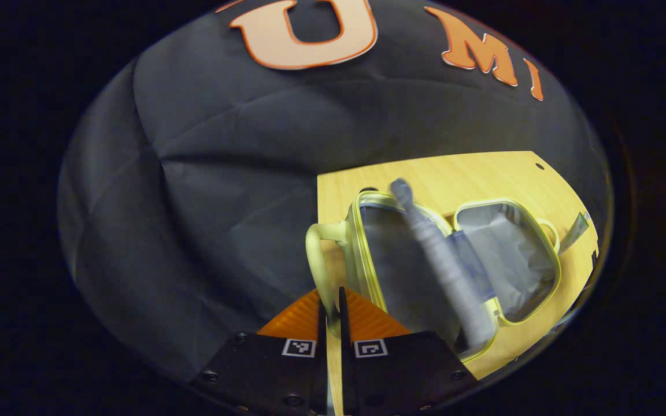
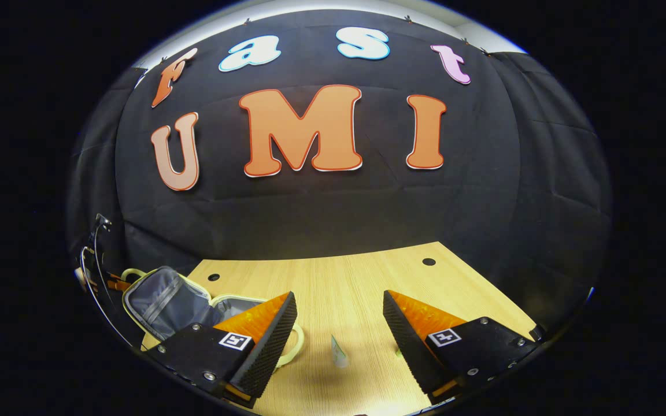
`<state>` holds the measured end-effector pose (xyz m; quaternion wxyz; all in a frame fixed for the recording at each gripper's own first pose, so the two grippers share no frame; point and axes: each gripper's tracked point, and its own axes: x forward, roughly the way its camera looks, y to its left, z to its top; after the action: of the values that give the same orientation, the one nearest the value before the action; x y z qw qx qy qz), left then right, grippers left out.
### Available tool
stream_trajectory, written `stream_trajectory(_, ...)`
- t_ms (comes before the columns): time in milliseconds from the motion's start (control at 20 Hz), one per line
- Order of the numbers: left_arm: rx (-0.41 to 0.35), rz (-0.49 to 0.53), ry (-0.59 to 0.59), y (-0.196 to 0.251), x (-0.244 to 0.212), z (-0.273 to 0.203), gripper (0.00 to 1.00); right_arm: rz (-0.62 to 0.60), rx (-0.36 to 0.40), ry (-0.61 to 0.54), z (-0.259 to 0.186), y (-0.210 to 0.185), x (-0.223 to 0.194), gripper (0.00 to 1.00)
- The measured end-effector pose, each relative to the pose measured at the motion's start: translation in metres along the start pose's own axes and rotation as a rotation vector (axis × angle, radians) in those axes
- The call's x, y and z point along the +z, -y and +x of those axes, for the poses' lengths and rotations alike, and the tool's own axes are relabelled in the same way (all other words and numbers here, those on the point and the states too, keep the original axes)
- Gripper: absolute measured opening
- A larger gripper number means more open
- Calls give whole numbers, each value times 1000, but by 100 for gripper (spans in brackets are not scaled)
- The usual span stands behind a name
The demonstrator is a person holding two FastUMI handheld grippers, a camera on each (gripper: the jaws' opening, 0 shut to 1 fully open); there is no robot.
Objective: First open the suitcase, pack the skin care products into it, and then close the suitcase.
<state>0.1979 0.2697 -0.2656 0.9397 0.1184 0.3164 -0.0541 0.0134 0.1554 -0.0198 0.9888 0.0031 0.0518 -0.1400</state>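
While left hand-held gripper (image 1: pixel 333 315) pinches suitcase (image 1: pixel 425 266) handle (image 1: pixel 322 260) (lid open), right (image 2: pixel 339 323) gapes.

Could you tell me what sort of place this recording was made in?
Most likely a staged recording booth, not a home: black cloth wall hangs behind a bare wooden table with drilled holes. On it lie just an open suitcase and a small skin care tube.

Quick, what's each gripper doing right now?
Left gripper: shut on the suitcase handle.
Right gripper: open, holding nothing, above the table.
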Motion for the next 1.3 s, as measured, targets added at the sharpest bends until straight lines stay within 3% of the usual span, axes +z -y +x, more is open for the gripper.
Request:
stream_trajectory(350,-14,-99,-78,-21,-58,56,10,-11,-34,-33,5,1,-10,95)
stream_trajectory(450,18,-127,-95,-24,-67,60,11,-21,-35,-42,5,-1,-15,95)
stream_trajectory(600,67,-96,-114,-29,-69,61,24,-29,-15,-55,5,-5,-20,95)
stream_trajectory(650,63,-87,-101,-28,-61,55,35,-32,-17,-54,4,-3,-21,95)
stream_trajectory(700,82,-90,-55,-29,-50,48,35,-33,-21,-49,3,0,-21,95)
stream_trajectory(750,78,-99,-5,-27,-37,41,48,-32,-31,-43,1,5,-20,95)
stream_trajectory(800,79,-102,35,-19,-27,35,55,-30,-36,-36,1,9,-20,95)
stream_trajectory(950,77,-105,122,10,7,9,100,-27,-41,-29,-1,22,-19,95)
stream_trajectory(1150,77,-100,250,61,59,-33,98,-41,-44,-21,-1,46,-19,95)
stream_trajectory(1300,33,-80,324,130,88,-62,98,-52,-30,-26,1,66,-21,95)
